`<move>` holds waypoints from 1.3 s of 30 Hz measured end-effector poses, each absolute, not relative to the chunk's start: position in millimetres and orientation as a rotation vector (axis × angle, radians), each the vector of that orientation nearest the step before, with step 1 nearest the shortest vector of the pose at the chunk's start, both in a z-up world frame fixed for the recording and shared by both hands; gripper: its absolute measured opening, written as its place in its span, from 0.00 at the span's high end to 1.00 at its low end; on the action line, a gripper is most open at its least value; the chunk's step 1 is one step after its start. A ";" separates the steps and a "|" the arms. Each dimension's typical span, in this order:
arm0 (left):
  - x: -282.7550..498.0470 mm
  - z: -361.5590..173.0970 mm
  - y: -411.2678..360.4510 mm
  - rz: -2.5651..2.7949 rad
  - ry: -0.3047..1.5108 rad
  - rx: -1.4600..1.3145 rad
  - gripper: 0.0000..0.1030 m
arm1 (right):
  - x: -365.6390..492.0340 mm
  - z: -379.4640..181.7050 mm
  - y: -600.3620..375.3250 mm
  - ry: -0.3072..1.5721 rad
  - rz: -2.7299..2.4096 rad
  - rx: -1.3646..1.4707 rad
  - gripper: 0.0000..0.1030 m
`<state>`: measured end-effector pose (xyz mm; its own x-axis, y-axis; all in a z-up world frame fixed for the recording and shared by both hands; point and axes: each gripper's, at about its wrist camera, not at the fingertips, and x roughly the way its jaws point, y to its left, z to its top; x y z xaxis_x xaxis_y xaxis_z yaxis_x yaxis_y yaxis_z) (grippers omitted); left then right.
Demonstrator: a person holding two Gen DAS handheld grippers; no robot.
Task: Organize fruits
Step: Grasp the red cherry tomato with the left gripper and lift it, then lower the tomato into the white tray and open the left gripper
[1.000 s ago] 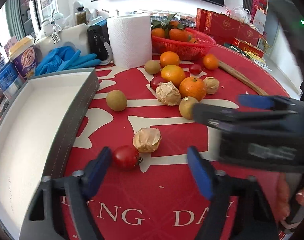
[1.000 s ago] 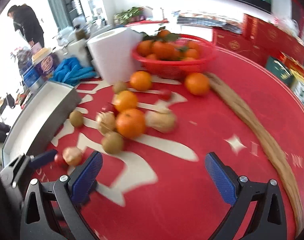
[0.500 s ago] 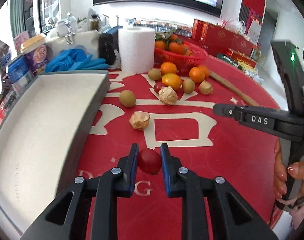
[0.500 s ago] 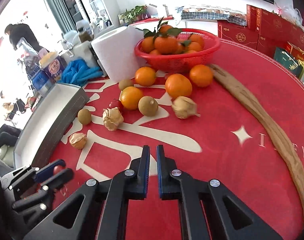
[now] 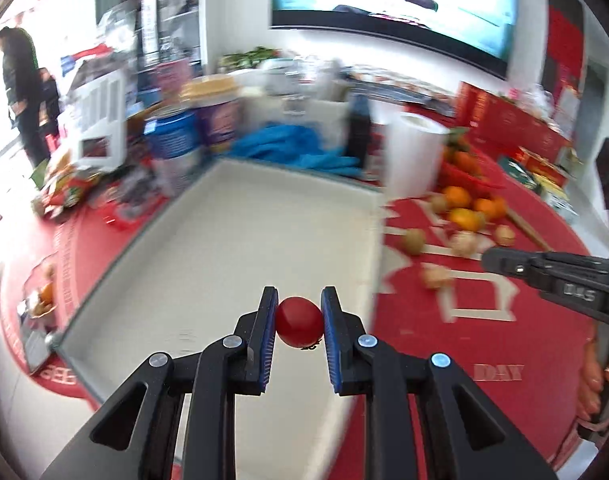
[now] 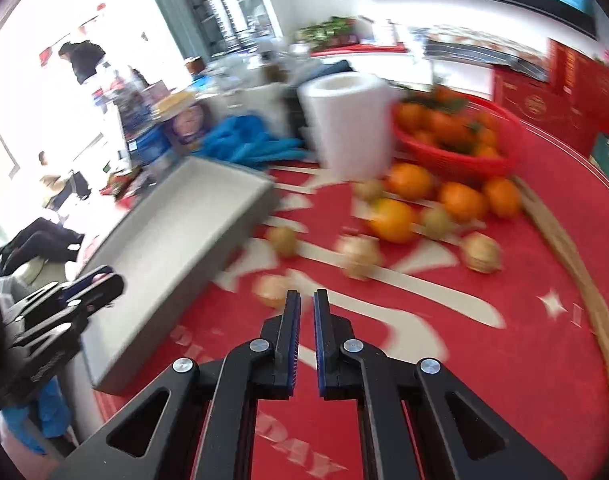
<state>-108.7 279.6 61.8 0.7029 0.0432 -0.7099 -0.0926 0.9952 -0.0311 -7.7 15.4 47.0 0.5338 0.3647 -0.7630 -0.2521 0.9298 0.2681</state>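
my left claw (image 5: 298, 322) pinches a small red tomato (image 5: 298, 321) between its blue pads (image 5: 266, 332), one pad on each side of the fruit. the tomato hangs over the near end of the white tray (image 5: 240, 248), whose grey wall (image 6: 224, 240) faces the red cloth (image 5: 484, 340). from my right camera the left claw (image 6: 90, 286) shows at the tray's near end, low on the left, though i cannot make out the tomato there.

my right claw (image 6: 306, 328) is pressed nearly together, with only a thin slit between its pads and nothing in it. it hovers over the cloth, just beside the tray's wall, and from the left camera it (image 5: 490, 260) reaches in from the right edge.

the other fruit lies on the cloth to the right of the tray. a pale husked fruit (image 6: 270, 290) sits just beyond my right fingertips, and another husked one (image 6: 358, 256) and a brown kiwi (image 6: 282, 238) lie a little farther on. behind them are loose oranges (image 6: 392, 218) and more kiwis, and a third husked fruit (image 6: 482, 250) is off to the right. a red basket (image 6: 456, 156) of oranges stands at the back, touching a paper roll (image 6: 350, 120). blue gloves (image 6: 248, 144) lie past the far end of the tray. much of this is blurred.
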 end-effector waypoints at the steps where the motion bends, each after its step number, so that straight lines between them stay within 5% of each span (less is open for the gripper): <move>1: -108.9 59.1 286.5 0.092 0.791 -0.066 0.77 | -6.0 47.1 25.4 0.938 0.386 0.127 0.92; 16: -120.8 13.7 317.8 0.214 0.832 -0.115 0.74 | 32.0 13.4 154.5 1.051 0.519 -0.044 0.92; 18: -118.9 16.1 317.2 0.208 0.842 -0.125 0.63 | 37.1 11.0 157.4 1.053 0.523 -0.064 0.92; 20: -121.2 26.2 319.8 0.202 0.819 -0.152 0.36 | 37.2 17.7 156.0 1.043 0.522 -0.068 0.91; 21: -123.3 33.0 319.2 0.214 0.792 -0.144 0.29 | 37.1 21.7 153.5 1.039 0.524 -0.059 0.84; 23: -130.2 50.4 310.5 0.238 0.725 -0.093 0.22 | 33.1 36.8 139.8 0.997 0.513 -0.010 0.21; 24: -131.4 56.7 303.9 0.230 0.714 -0.070 0.22 | 26.6 47.7 125.7 0.938 0.479 0.024 0.02; 30: -134.6 72.3 234.6 0.020 0.696 0.021 0.19 | -0.8 71.5 44.9 0.865 0.303 0.135 0.00; 39: -112.2 23.5 136.5 -0.182 0.823 0.188 0.19 | -40.8 16.0 -67.7 1.022 -0.088 0.074 0.00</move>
